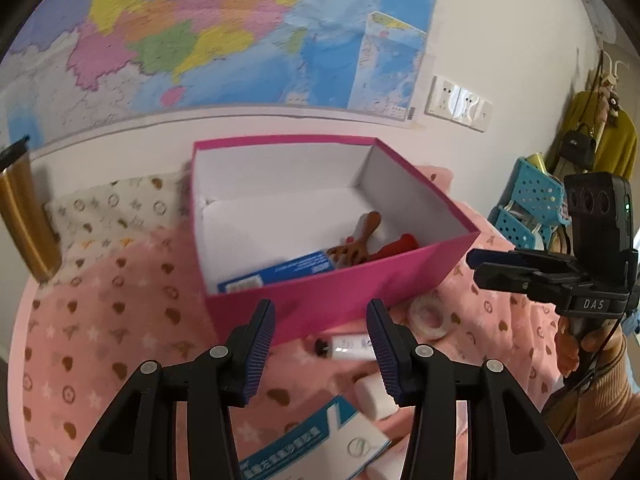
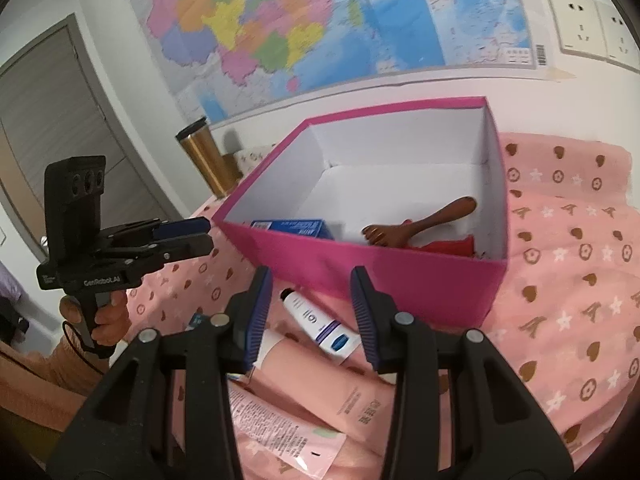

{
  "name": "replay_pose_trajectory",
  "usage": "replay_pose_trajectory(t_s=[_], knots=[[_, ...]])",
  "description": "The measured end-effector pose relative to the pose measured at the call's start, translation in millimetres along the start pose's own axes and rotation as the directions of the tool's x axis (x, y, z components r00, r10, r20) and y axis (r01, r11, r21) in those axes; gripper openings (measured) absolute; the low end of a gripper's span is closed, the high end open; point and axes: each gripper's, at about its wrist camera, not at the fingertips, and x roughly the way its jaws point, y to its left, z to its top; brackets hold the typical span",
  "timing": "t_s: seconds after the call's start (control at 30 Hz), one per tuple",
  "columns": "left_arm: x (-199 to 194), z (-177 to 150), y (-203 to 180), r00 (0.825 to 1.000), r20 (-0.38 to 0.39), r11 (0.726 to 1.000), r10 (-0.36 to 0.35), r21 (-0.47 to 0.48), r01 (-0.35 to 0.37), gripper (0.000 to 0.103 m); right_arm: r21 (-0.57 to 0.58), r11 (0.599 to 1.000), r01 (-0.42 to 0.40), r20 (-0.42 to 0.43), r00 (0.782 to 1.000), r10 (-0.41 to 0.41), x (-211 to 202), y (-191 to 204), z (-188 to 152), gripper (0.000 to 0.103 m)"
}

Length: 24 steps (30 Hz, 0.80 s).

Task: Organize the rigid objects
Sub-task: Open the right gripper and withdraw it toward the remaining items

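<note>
Left tongs (image 1: 321, 342) spread wide, empty, above a small tube (image 1: 347, 347) on the pink blanket (image 1: 100, 340). Right tongs (image 2: 311, 312) also wide, empty, over a white-blue tube (image 2: 320, 326). Beyond, pink box (image 2: 360, 276) holds blue carton (image 2: 298, 228), wooden scratcher (image 2: 420, 224), red item (image 2: 452, 247).

Home bedroom: pink patterned fleece blanket (image 2: 560, 240) across bed, colourful political wall map (image 1: 224, 28) at 12 o'clock, mustard-yellow garment on hooks (image 1: 612, 136) at 2 o'clock
</note>
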Motion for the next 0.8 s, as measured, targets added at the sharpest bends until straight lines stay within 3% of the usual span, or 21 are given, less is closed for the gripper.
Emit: replay_pose_trajectory(t_s=[0.27, 0.5, 0.6, 0.8], knots=[[-2, -8, 1, 1.000, 0.002, 1.000, -0.011, -0.009, 0.011, 0.048, -0.062, 0.998, -0.024, -0.016, 1.000, 0.023, 15, 11, 25, 0.043], [2, -13, 8, 1.000, -0.013, 0.999, -0.011, -0.039, 0.010, 0.048, -0.091, 0.995, -0.036, -0.120, 0.992, 0.025, 60, 8, 66, 0.043], [3, -14, 13, 1.000, -0.012, 0.998, -0.010, -0.057, 0.009, 0.048, -0.121, 0.993, -0.008, -0.203, 0.979, -0.017, 91, 5, 78, 0.043], [5, -17, 27, 1.000, -0.022, 0.996, 0.001, -0.093, -0.003, 0.048, -0.220, 0.975, 0.000, -0.377, 0.923, -0.085, 141, 8, 82, 0.042]])
